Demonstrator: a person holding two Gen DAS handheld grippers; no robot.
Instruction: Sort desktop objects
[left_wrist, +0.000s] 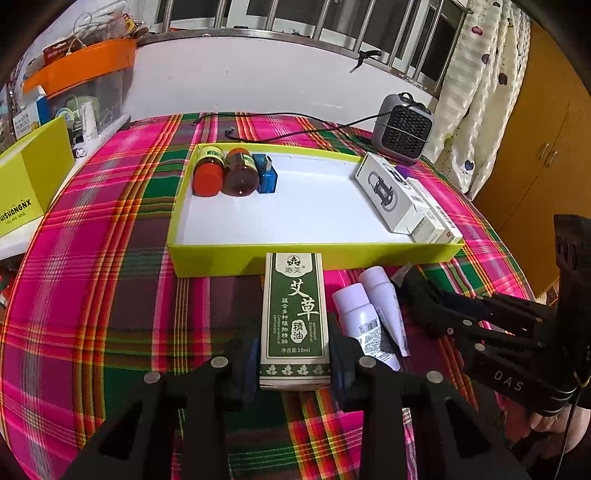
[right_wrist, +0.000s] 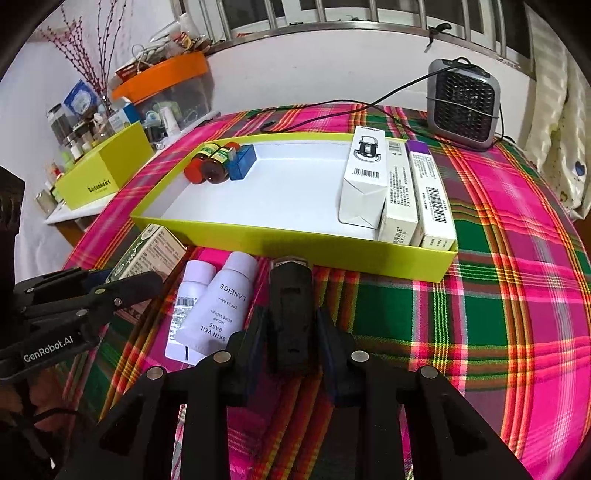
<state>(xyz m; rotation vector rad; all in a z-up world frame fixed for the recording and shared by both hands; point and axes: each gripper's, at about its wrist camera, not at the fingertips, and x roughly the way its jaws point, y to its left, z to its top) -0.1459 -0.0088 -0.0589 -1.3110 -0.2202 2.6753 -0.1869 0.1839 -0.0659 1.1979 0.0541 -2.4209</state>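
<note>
Left tool (left_wrist: 294, 363) clamped on green box (left_wrist: 294, 317). Right tool (right_wrist: 290, 332) clamped on black device (right_wrist: 290, 314), near yellow tray (right_wrist: 332, 254).

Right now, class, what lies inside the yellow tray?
Yellow tray: two jars and a blue box at its left end, three white boxes at its right. Anything beneath the boxes is hidden.

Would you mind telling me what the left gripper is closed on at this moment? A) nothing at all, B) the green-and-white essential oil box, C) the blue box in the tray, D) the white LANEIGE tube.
B: in the left wrist view the left gripper has a finger pressed against each side of the green-and-white essential oil box, in front of the yellow-green tray.
</note>
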